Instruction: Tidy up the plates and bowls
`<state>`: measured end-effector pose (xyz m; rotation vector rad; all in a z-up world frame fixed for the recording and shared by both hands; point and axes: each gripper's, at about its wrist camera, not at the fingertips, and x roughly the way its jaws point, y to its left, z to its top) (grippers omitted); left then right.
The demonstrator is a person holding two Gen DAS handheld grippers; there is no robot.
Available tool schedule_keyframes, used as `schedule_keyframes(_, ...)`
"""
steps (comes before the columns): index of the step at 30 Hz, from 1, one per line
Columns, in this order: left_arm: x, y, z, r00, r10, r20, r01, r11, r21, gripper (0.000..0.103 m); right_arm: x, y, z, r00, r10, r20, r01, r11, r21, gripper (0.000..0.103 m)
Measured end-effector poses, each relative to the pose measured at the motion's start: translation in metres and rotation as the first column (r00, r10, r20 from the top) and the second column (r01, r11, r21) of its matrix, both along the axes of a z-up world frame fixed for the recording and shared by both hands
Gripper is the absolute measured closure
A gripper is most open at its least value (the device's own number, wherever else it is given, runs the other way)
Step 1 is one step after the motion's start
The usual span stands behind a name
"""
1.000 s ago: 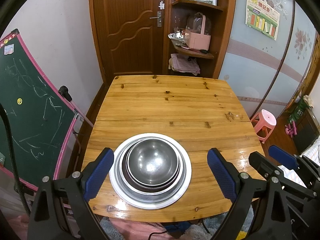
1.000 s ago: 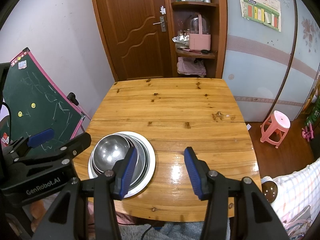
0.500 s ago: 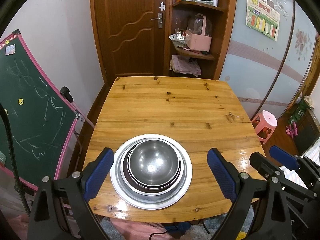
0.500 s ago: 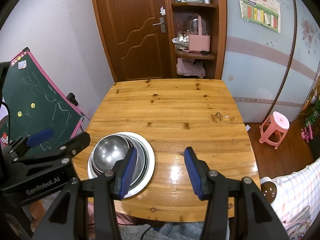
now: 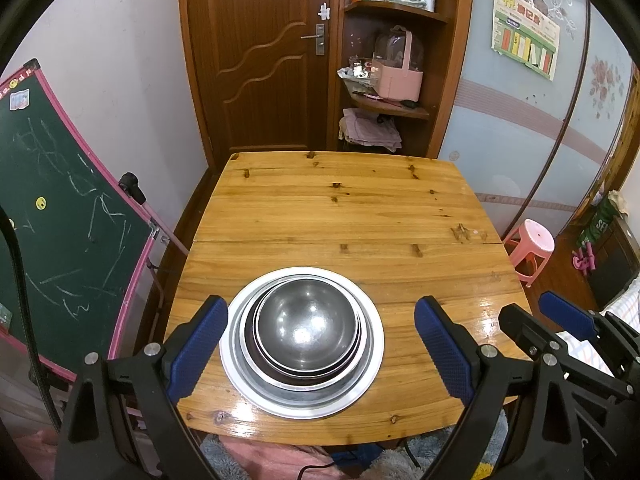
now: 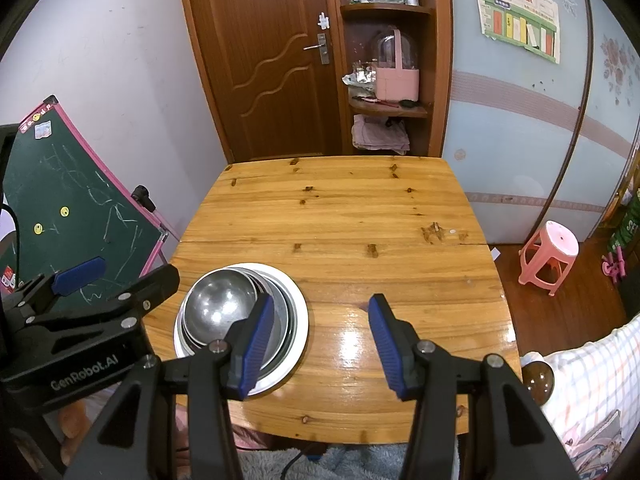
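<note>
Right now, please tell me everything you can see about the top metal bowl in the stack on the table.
The top metal bowl is round, deep and shiny grey, apparently steel, with bright light spots inside. It is empty and upright. It sits nested in wider metal bowls, which rest on a white plate near the front edge of the wooden table. Only the bowl beneath touches it. The left gripper stands open on either side of the stack, not touching it.

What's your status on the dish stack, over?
Left gripper open, jaws either side of the stack, not touching. Right gripper open, empty, beside it. Metal bowls nested on white plate near table front edge. Nothing in the way.
</note>
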<state>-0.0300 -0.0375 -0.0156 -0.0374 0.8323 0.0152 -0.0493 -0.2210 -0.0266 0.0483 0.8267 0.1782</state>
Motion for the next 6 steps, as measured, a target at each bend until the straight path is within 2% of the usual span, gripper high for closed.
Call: schedule_keyframes(6, 0.0008, -0.0001, -0.0013, 1.000, 0.001, -0.009, -0.001, 1.000, -0.001, 0.009, -0.0002, -0.0004, -0.0004, 1.000, 0.001, 0.000, -0.001, 1.000, 0.000, 0.054)
